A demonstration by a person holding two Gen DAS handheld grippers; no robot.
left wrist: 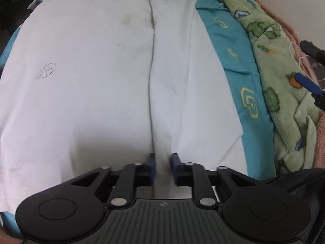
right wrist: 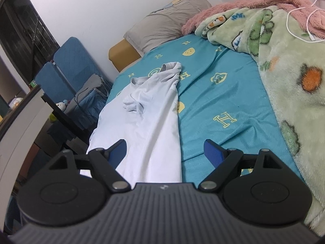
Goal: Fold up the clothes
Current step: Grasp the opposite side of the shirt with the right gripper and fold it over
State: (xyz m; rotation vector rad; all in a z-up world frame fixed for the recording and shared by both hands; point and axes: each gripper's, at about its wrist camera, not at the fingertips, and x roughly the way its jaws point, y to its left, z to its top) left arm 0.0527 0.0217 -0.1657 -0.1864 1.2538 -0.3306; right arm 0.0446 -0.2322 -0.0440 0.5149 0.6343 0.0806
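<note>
L gripper (left wrist: pixel 162 167) fingers pinch white cotton shirt (left wrist: pixel 85 85) hem fold, long axis running straight ahead up the bed; R gripper (right wrist: pixel 165 152) fingers spread, empty.

Yellow letter "H" printed repeatedly on the teal bedsheet (right wrist: pixel 223 93), small outlined emblem on the white shirt (left wrist: pixel 45 70), its characters unreadable

Teal patterned bedsheet (right wrist: pixel 223 93) beneath a green cartoon-print blanket (right wrist: pixel 288 65); pink fleece (right wrist: pixel 233 8) behind it; grey pillow (right wrist: pixel 168 22) at the bedhead; white cable (right wrist: pixel 298 18) on the blanket
</note>
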